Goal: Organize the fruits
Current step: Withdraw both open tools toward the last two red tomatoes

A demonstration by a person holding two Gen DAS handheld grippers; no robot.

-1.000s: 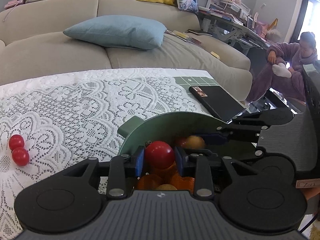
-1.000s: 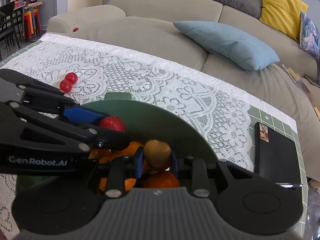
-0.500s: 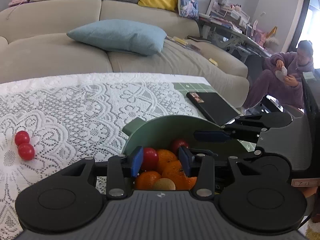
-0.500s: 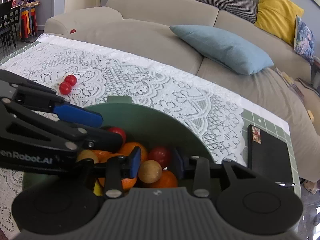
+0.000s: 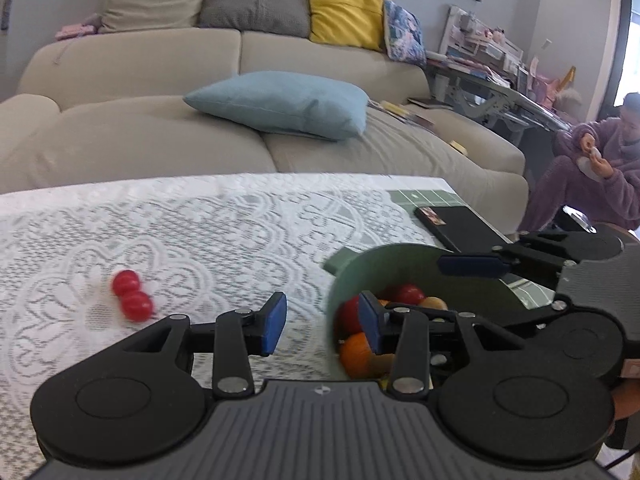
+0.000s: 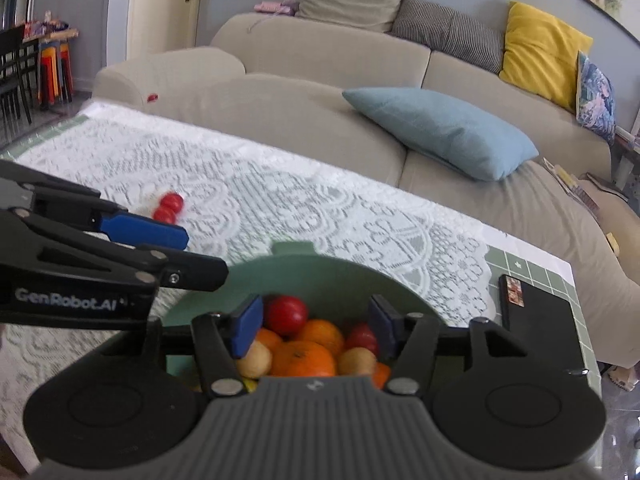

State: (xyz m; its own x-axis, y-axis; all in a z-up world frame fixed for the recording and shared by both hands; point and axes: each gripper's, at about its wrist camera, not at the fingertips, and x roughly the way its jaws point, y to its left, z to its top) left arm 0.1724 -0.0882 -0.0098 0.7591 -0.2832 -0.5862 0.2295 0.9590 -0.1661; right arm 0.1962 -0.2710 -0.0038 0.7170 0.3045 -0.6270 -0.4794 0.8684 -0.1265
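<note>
Both tongs are empty right now: the left gripper point(image 5: 322, 322) sits spread, the right gripper point(image 6: 316, 324) is opening over the green bowl point(image 6: 320, 270). Two small red fruits point(image 5: 131, 295) lie touching, ahead-left of the left tongs. They look light, smooth and roll-prone, so pinch across the middle. The bowl shows two red fruits, about three oranges point(image 6: 308, 356) and two tan ones.

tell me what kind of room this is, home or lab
Most likely a home living room. A beige sectional sofa with a yellow cushion and a blue pillow sits behind a low table under a lace tablecloth, with a green bowl of fruit on it.
</note>
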